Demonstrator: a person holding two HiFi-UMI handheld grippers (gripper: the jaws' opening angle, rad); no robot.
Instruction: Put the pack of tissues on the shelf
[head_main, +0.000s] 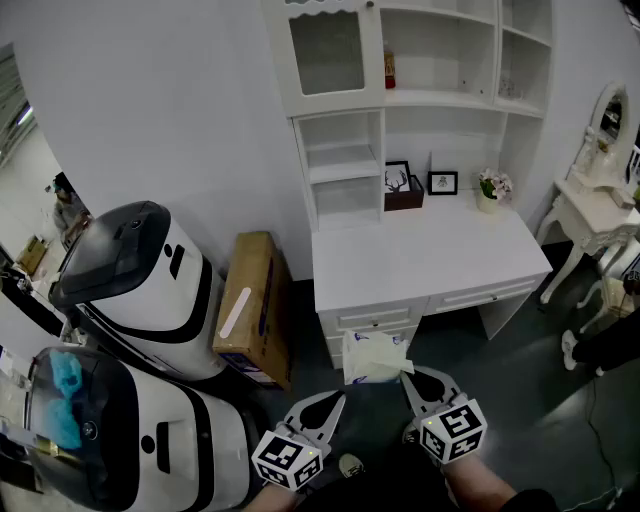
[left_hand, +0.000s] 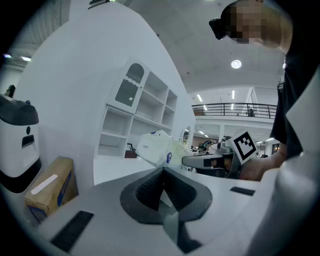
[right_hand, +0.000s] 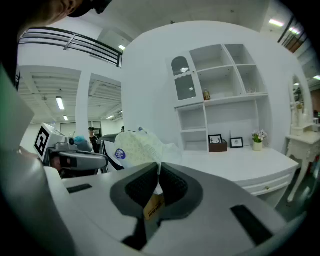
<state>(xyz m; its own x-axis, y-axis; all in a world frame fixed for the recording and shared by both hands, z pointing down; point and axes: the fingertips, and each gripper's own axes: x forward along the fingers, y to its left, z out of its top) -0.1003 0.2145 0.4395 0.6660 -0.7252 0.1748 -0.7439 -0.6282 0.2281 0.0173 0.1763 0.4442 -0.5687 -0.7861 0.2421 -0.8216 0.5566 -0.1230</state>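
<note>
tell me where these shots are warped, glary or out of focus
Head view: wide-angle, the white shelf unit bows, corners dim, light even. Left gripper view: heavy fisheye with black rim, ceiling lamp glares, left gripper soft up close. Right gripper view: same fisheye, pack of tissues fairly sharp, yellow tag below it blurred.

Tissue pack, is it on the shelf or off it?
Off: the right claw pinches the tissue pack by its edge, before the desk.

Left gripper (head_main: 337, 399) pinched shut; right gripper (head_main: 406, 377) clamps the pack of tissues (head_main: 374, 357).
</note>
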